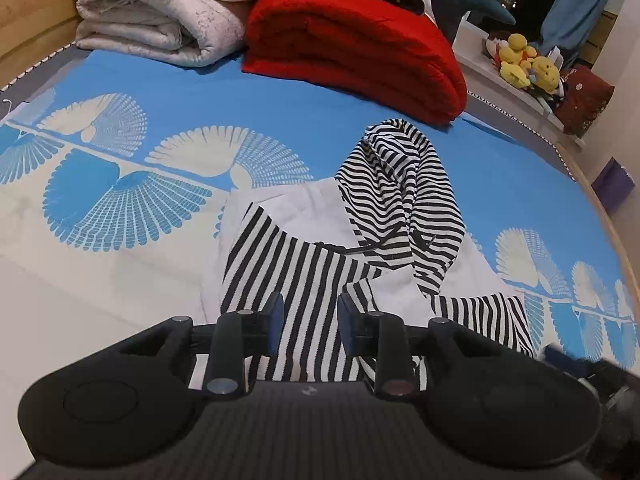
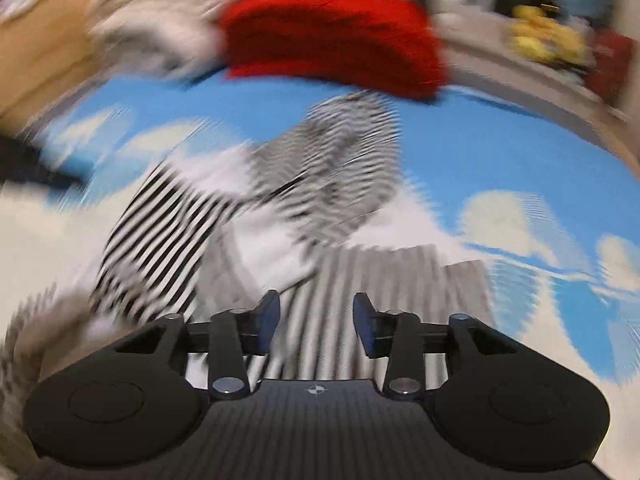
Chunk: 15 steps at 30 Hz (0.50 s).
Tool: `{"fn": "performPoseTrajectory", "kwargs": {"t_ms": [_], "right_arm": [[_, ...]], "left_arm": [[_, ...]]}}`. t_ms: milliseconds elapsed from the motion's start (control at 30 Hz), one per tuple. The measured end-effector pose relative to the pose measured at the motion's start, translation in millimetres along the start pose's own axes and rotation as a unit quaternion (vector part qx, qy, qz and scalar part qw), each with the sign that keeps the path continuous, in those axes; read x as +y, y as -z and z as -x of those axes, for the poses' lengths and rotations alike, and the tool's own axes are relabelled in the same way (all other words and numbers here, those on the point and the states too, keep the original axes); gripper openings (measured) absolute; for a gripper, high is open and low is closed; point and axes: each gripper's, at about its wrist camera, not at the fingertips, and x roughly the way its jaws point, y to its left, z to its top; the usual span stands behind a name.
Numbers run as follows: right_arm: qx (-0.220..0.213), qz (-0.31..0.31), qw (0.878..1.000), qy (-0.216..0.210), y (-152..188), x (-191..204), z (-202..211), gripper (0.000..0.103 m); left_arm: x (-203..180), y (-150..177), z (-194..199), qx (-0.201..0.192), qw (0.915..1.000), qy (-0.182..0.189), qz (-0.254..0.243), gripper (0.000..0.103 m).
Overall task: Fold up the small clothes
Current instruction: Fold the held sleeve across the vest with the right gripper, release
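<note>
My left claw (image 1: 308,320) was parted, nothing gripped, hovering over the near sleeve of the striped hoodie (image 1: 360,240). Hoodie lay on the blue patterned bed sheet (image 1: 160,92), hood flopped over its white body. Beyond the hoodie: folded white quilt (image 1: 160,12), then red blanket (image 1: 352,52), then yellow plush toys (image 1: 528,64). My right claw (image 2: 316,320) was parted too, empty, above the hoodie's striped hem; that view was blurred.

Bed (image 1: 280,100): hoodie (image 1: 360,248), blankets (image 1: 352,44).
</note>
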Motion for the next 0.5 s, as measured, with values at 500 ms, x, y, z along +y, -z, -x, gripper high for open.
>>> {"fn": "performPoseTrajectory", "kwargs": {"t_ms": [500], "right_arm": [[-0.027, -0.136, 0.988, 0.072, 20.1, -81.9, -12.2, 0.044]], "left_arm": [[-3.1, 2.8, -39.0, 0.022, 0.9994, -0.027, 0.003, 0.032]]}}
